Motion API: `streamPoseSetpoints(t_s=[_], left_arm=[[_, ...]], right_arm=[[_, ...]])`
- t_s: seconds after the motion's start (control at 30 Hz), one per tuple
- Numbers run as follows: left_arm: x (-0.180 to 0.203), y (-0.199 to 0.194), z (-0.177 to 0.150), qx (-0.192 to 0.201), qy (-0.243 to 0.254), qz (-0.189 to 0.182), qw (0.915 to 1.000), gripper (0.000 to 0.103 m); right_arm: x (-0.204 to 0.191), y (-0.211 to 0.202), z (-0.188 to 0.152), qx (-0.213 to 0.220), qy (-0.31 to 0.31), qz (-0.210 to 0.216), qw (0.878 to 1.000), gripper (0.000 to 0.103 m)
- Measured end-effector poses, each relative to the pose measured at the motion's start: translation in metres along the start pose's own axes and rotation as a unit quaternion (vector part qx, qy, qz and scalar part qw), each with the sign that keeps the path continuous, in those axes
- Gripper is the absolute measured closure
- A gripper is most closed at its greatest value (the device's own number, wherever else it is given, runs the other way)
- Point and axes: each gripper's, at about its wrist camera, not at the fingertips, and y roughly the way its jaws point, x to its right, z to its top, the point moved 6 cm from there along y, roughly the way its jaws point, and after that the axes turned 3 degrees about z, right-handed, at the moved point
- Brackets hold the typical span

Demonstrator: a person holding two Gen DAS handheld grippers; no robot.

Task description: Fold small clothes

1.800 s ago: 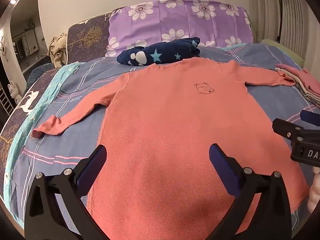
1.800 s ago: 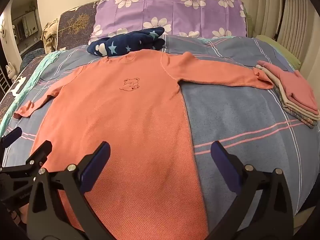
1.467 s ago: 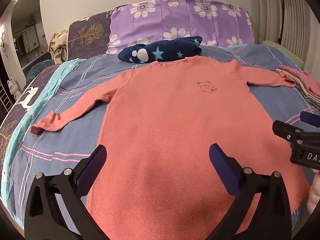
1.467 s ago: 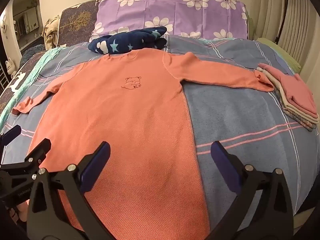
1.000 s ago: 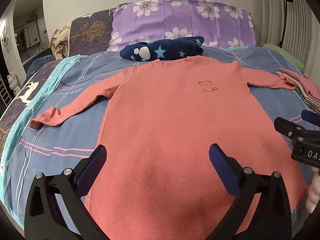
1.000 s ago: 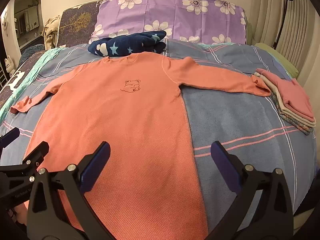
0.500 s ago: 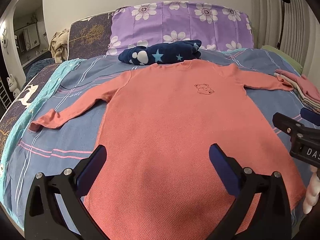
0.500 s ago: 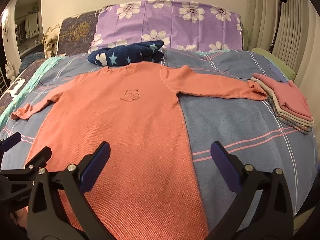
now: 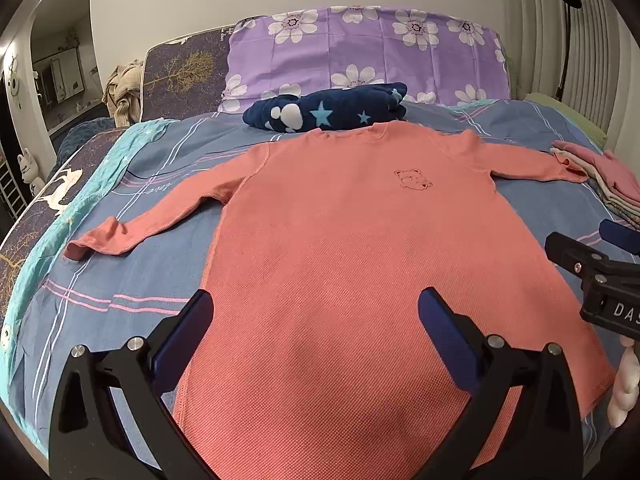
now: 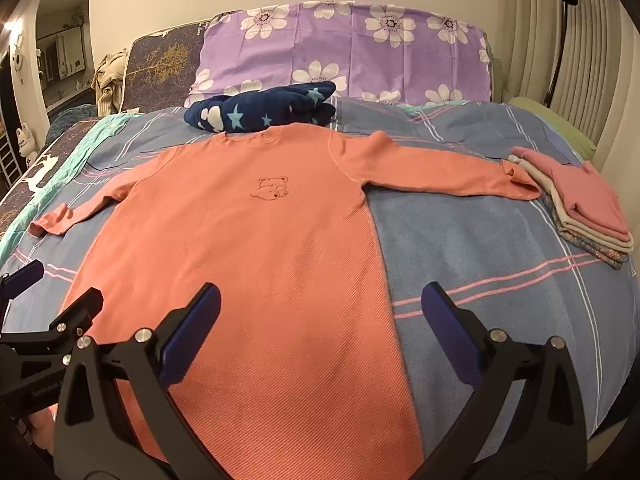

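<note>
A coral long-sleeved shirt point(image 9: 352, 248) point(image 10: 248, 248) with a small bear outline on the chest lies flat, front up, on the bed, both sleeves stretched out sideways. My left gripper point(image 9: 316, 316) hovers open above the shirt's lower hem area, holding nothing. My right gripper point(image 10: 320, 308) is open too, over the shirt's right lower edge and the blue sheet. Each gripper shows at the edge of the other's view.
A stack of folded clothes point(image 10: 580, 204) point(image 9: 600, 176) lies at the right, touching the right cuff. A navy star-patterned blanket point(image 9: 328, 112) point(image 10: 264, 112) sits just beyond the collar, before a purple flowered pillow point(image 9: 360, 56). The blue striped sheet point(image 10: 480, 248) is bare between shirt and stack.
Both grippers have drawn back and risen slightly, so the shirt looks a little farther off. The shirt has not moved. Both stay open.
</note>
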Motion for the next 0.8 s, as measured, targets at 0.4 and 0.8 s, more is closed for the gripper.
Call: streamPoseSetpoints(t_s=[0.4,0.8], left_arm=[[-0.001,0.000,-0.002,-0.003,0.003,-0.003,1.0000,0.001],[0.001,0.002,-0.001,-0.003,0.000,-0.010,0.9999,0.001]], right_arm=[[0.003,0.010,-0.010,-0.020,-0.005,-0.013,1.000,0.002],[0.001,0.012,-0.011,-0.021,-0.011,-0.010,1.000,0.002]])
